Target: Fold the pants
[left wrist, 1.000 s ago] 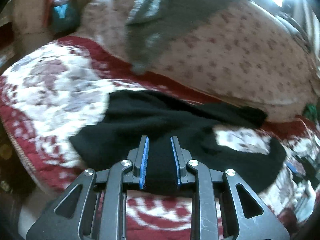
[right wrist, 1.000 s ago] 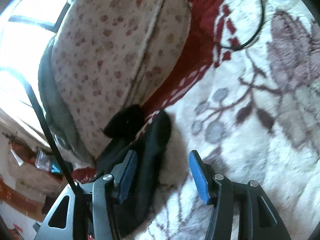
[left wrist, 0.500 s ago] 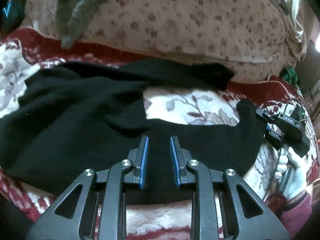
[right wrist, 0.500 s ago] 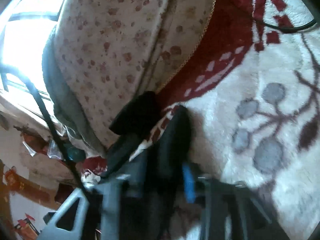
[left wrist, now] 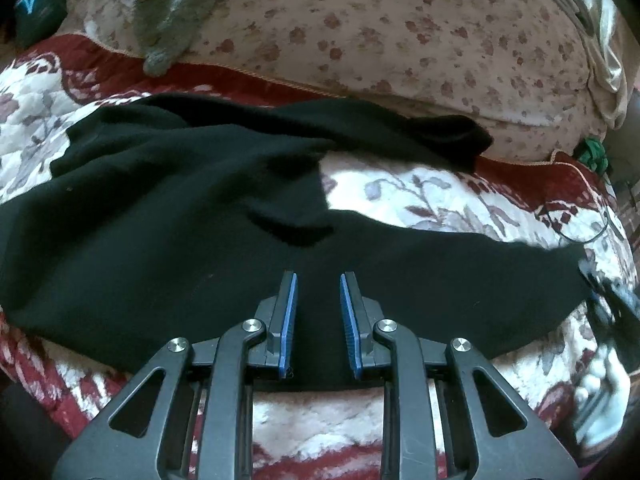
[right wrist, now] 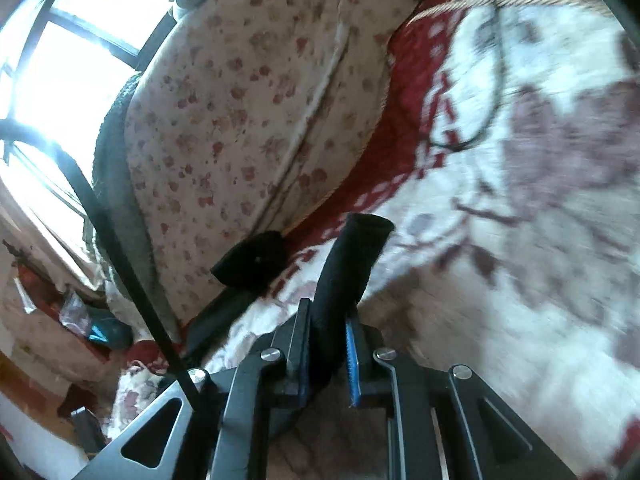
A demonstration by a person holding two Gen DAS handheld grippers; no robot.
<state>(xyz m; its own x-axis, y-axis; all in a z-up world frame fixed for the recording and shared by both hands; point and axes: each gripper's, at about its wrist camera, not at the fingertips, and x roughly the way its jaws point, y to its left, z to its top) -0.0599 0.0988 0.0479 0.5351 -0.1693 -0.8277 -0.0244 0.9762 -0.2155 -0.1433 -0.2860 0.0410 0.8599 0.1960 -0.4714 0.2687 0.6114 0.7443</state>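
Black pants (left wrist: 168, 216) lie spread across the flowered bedspread (left wrist: 432, 196), and my left tongs (left wrist: 318, 312) sit over their near edge, blue pads a little apart with the cloth between; whether they pinch it I cannot tell. My right tongs (right wrist: 327, 352) are closing on a leg end of the pants. Beyond lies a spotted quilt (left wrist: 400, 32).
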